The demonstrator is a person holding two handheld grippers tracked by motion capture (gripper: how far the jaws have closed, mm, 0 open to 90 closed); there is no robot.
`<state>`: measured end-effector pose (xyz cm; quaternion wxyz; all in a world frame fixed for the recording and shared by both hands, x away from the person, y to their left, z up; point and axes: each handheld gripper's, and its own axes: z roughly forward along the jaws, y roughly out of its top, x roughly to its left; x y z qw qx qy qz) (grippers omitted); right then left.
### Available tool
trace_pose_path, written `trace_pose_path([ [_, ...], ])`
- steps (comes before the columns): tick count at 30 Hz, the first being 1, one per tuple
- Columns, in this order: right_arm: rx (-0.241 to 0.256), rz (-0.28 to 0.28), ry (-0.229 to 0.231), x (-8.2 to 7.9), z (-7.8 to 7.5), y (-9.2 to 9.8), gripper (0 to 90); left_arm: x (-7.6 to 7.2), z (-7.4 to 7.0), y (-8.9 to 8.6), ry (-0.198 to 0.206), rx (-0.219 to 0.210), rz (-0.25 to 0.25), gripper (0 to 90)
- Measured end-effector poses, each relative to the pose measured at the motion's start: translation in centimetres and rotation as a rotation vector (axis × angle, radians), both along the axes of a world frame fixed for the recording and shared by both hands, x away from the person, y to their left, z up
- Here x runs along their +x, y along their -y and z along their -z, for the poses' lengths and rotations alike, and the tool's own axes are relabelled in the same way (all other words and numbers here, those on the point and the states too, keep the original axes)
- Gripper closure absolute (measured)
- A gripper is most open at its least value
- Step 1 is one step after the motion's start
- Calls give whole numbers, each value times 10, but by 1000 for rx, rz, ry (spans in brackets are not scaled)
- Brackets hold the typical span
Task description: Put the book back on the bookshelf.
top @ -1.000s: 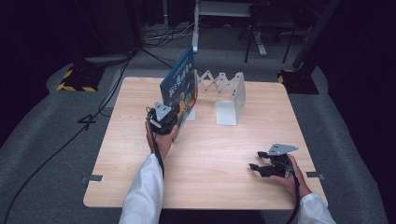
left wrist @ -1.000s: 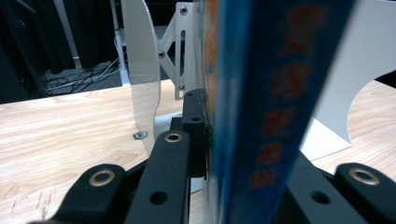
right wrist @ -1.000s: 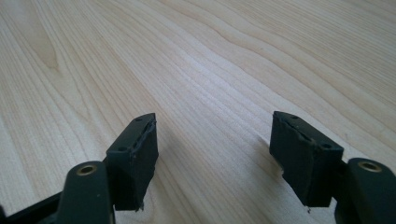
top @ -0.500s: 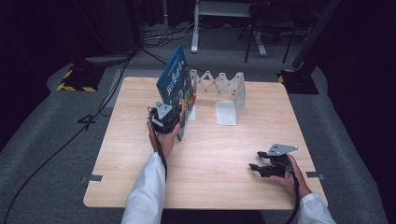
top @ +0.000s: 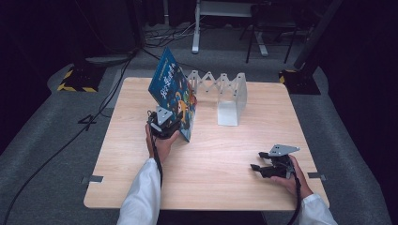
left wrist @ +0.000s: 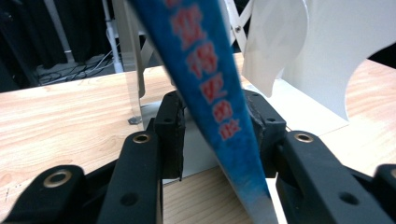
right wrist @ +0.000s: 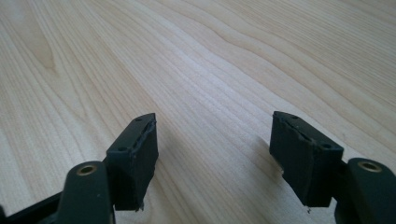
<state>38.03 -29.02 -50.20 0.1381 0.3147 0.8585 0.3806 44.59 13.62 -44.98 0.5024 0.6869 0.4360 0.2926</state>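
Blue book (top: 174, 96), upper centre-left of high view: cover print blurred, top cut off in left gripper view. Tilted, left gripper (top: 164, 123) jaws clamping its edge. Right gripper (top: 264, 168), lower right on bench (top: 220, 154): jaws apart, empty.

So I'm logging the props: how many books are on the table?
1: a blue book, held tilted by the left gripper, beside the white rack. None seen elsewhere.

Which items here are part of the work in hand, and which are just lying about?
In the job:
- blue book, clamped by the left gripper
- white expanding book rack beside it

Lying about:
- right gripper, open, low over the bare table
- floor cables
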Motion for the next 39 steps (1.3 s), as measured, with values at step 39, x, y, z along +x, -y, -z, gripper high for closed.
trace_pose_path([
  [39,-2,17,2,-1,0,-1,330,-11,-17,-23,-3,79,70,595],
])
